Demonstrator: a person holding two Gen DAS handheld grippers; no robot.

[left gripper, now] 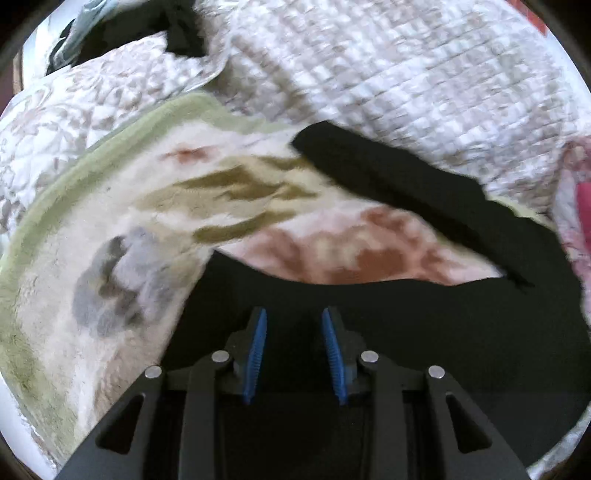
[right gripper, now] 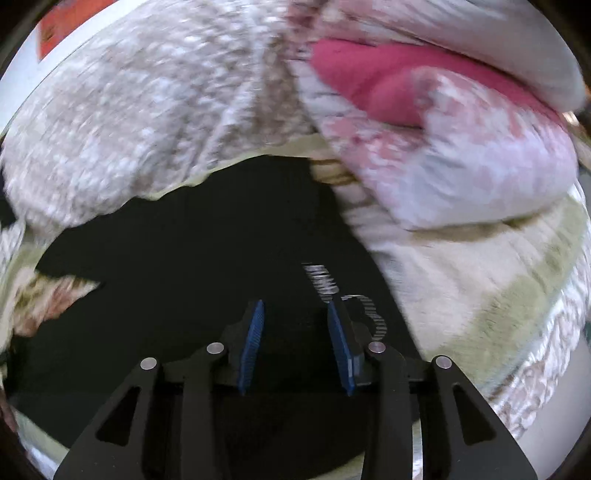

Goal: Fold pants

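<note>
Black pants (left gripper: 424, 325) lie on a floral blanket (left gripper: 122, 229) on a bed. In the left wrist view one leg (left gripper: 388, 173) stretches up and left, and the other part lies under the gripper. My left gripper (left gripper: 293, 314) is open and empty, just above the black cloth. In the right wrist view the pants (right gripper: 192, 251) fill the middle, with white printed lettering (right gripper: 325, 280) on them. My right gripper (right gripper: 295, 306) is open and empty over the cloth, next to the lettering. Both views are blurred.
A quilted white and beige bedspread (left gripper: 406, 74) lies behind the blanket. A pink and white pillow (right gripper: 443, 129) sits to the right of the pants. More dark clothing (left gripper: 177, 33) lies at the far back left.
</note>
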